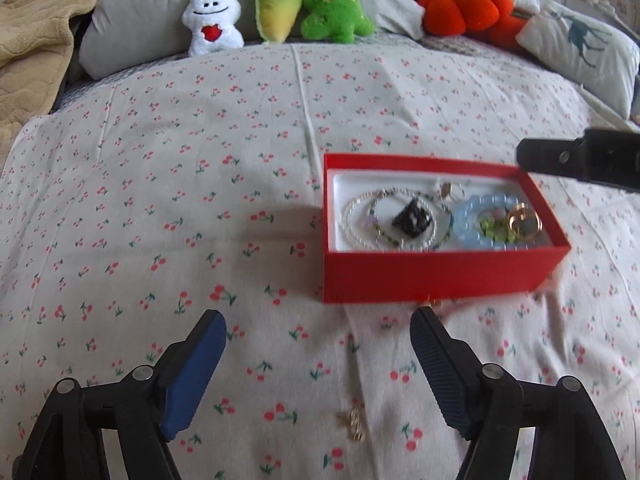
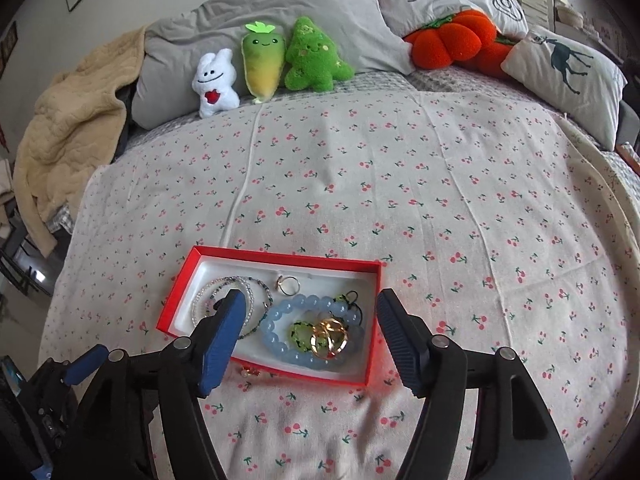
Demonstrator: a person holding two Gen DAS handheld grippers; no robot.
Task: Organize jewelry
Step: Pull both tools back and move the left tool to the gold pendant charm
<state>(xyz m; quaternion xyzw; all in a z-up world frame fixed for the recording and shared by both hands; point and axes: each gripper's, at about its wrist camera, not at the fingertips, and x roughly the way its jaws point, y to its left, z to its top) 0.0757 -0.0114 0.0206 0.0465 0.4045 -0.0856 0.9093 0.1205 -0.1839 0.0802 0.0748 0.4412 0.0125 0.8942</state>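
A red box [image 1: 436, 276] with a white lining lies on the cherry-print sheet; it also shows in the right wrist view [image 2: 276, 370]. Inside it are clear bead bracelets [image 1: 360, 220], a black piece [image 1: 412, 220], a blue bead bracelet [image 2: 288, 320], a green charm [image 2: 300, 334], gold rings [image 2: 330, 336] and a small ring [image 2: 288, 285]. A small gold piece [image 1: 354, 424] lies on the sheet between my left gripper's fingers. A second small gold piece [image 2: 250, 372] lies by the box's near wall. My left gripper [image 1: 318, 320] is open and empty. My right gripper [image 2: 310, 300] is open and empty above the box.
Plush toys stand at the head of the bed: a white one [image 1: 214, 16], a yellow-green one [image 1: 278, 0], a green one [image 1: 334, 4] and an orange one [image 1: 468, 4]. A deer-print pillow [image 2: 564, 76] lies at the right, a beige blanket [image 2: 68, 132] at the left.
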